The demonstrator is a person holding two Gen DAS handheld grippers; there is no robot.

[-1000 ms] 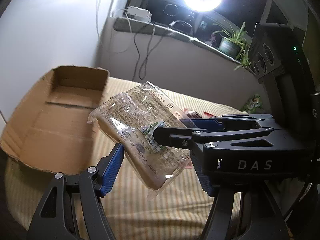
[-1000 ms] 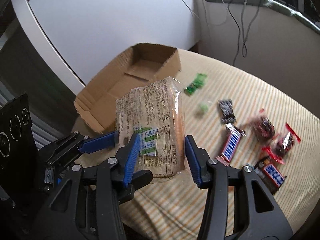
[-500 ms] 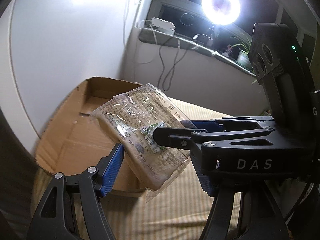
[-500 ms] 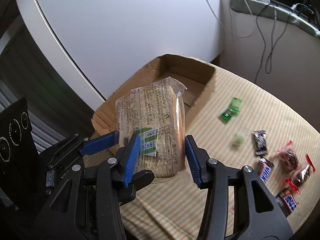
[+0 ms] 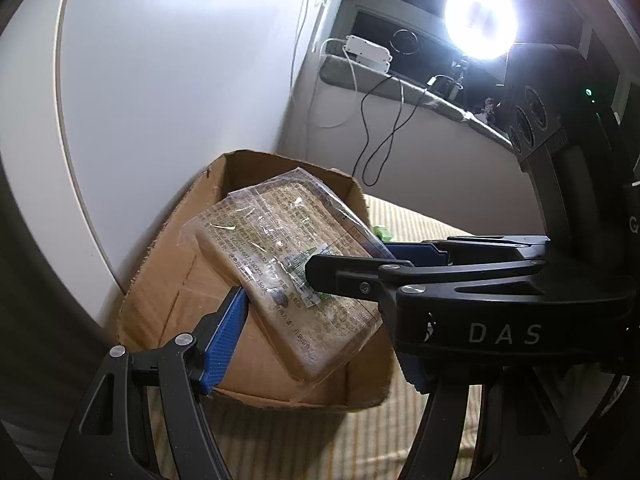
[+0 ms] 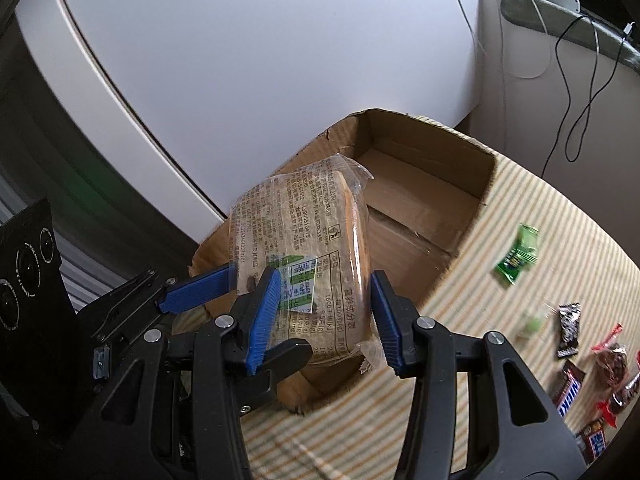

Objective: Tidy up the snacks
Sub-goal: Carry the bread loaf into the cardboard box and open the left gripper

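A clear-wrapped pack of tan crackers (image 5: 280,256) is clamped from both sides. My left gripper (image 5: 320,344) is shut on it, and my right gripper (image 6: 324,312) is shut on it too. The pack (image 6: 304,248) hangs in the air over the near end of an open cardboard box (image 6: 416,196), which also shows in the left wrist view (image 5: 168,312). The box inside looks bare. The right gripper crosses the left wrist view from the right; the left gripper's blue fingers (image 6: 196,292) show at the left of the right wrist view.
The box stands on a striped yellow cloth (image 6: 480,360) against a white wall. Loose snacks lie at the right: a green packet (image 6: 516,254), a dark packet (image 6: 568,330), Snickers bars (image 6: 568,388), red packets (image 6: 612,364). A ledge with cables (image 5: 384,80) runs behind.
Both grippers have carried the cracker pack left, from over the striped cloth to over the cardboard box. The loose snacks have slid to the right edge of the right wrist view.
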